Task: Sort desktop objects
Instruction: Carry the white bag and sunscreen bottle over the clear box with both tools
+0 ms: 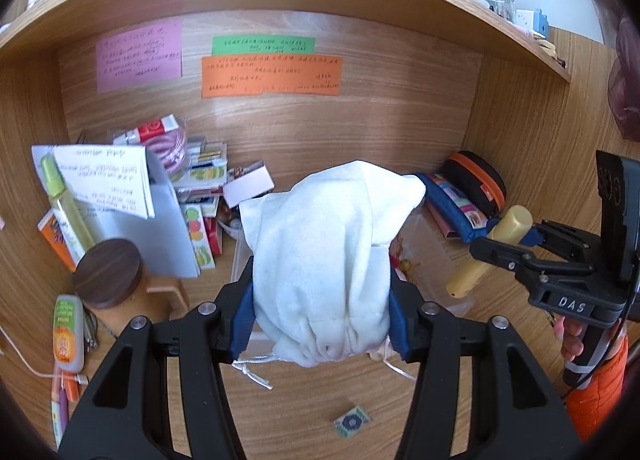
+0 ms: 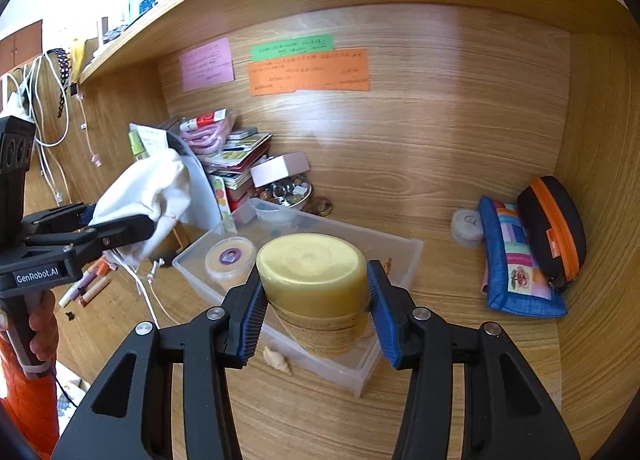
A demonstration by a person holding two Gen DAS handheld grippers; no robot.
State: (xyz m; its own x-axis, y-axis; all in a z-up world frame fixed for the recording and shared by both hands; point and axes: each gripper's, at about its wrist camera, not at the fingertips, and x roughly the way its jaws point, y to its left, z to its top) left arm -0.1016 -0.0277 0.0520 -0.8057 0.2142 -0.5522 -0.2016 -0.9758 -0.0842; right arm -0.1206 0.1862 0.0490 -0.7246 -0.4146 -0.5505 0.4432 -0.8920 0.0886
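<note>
My left gripper is shut on a white drawstring cloth pouch, held above the wooden desk; its cords dangle below. The same pouch shows at the left of the right wrist view. My right gripper is shut on a yellow bottle with a gold cap, lifted over a clear plastic bin. That bottle appears at the right of the left wrist view, clamped in the right gripper. A round yellow tub and a small clear bowl lie inside the bin.
Piled at the back left are papers, boxes, a pink coiled cord and a green spray bottle. A wooden-lidded jar stands front left. A blue patchwork pouch and black-orange case lean at right. A shell lies by the bin.
</note>
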